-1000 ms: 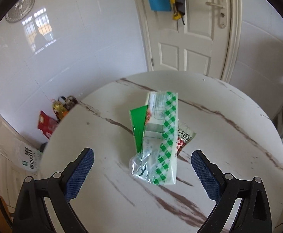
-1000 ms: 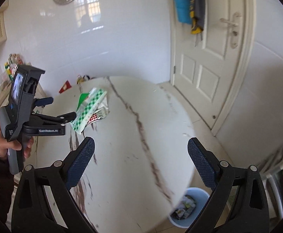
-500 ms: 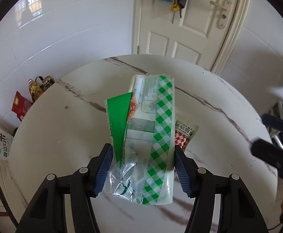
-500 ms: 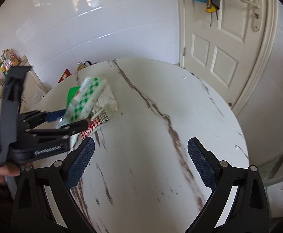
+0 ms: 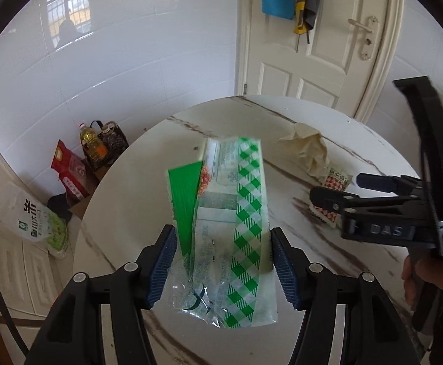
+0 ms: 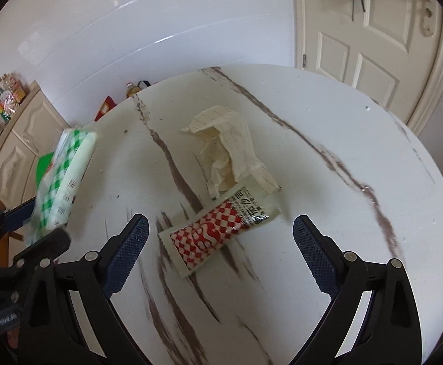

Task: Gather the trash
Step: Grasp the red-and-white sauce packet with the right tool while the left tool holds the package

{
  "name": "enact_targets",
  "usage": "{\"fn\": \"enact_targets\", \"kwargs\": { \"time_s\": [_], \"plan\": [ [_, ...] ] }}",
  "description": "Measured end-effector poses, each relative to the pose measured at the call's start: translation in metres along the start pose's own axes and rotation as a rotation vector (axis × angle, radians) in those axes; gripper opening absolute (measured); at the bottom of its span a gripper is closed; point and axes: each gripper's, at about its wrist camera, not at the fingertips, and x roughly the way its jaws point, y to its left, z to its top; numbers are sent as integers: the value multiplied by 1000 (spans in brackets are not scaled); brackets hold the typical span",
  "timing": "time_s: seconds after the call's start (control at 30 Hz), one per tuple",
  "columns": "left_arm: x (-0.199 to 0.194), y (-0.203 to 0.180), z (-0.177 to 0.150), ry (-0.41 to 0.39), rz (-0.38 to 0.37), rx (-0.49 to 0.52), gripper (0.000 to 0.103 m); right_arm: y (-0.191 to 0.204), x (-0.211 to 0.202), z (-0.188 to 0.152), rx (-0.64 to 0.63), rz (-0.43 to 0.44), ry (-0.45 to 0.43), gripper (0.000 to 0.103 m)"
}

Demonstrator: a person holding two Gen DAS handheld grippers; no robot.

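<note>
Left wrist: wrapper points lengthwise away from claw.

the green-checked wrapper covers the middle of the table in the left wrist view, and its far end is smeared by motion. in the right wrist view it is blurred at the left of the frame. the crumpled paper hides the far end of the red-checked packet, whose print is too small to read. the left tool is cut off at the lower left edge.
</note>
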Motion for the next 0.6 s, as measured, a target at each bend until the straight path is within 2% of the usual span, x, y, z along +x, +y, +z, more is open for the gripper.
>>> {"fn": "enact_targets", "kwargs": {
  "time_s": [0.13,0.17,0.23,0.3,0.33,0.4,0.5,0.6],
  "plan": [
    [-14,6,-8,-4,-4,-6,58,12,10,0,-50,-100,6,85],
    [-18,7,-8,-8,-10,-4,58,13,11,0,-62,-117,6,79],
    [-22,5,-8,-7,-24,-3,58,12,9,1,-84,-133,4,64],
    [-21,2,-9,0,-38,4,58,11,6,0,-119,-125,2,43],
    [-20,1,-9,1,-39,4,58,10,5,0,-132,-121,6,38],
    [-19,-3,-11,5,-46,2,58,7,1,-2,-157,-105,12,17],
    [-21,-12,-12,7,-64,6,58,0,-4,-8,-179,-75,21,8],
    [-26,-23,-11,4,-78,16,57,-10,-16,-16,-176,-35,7,5]
  ]
}}
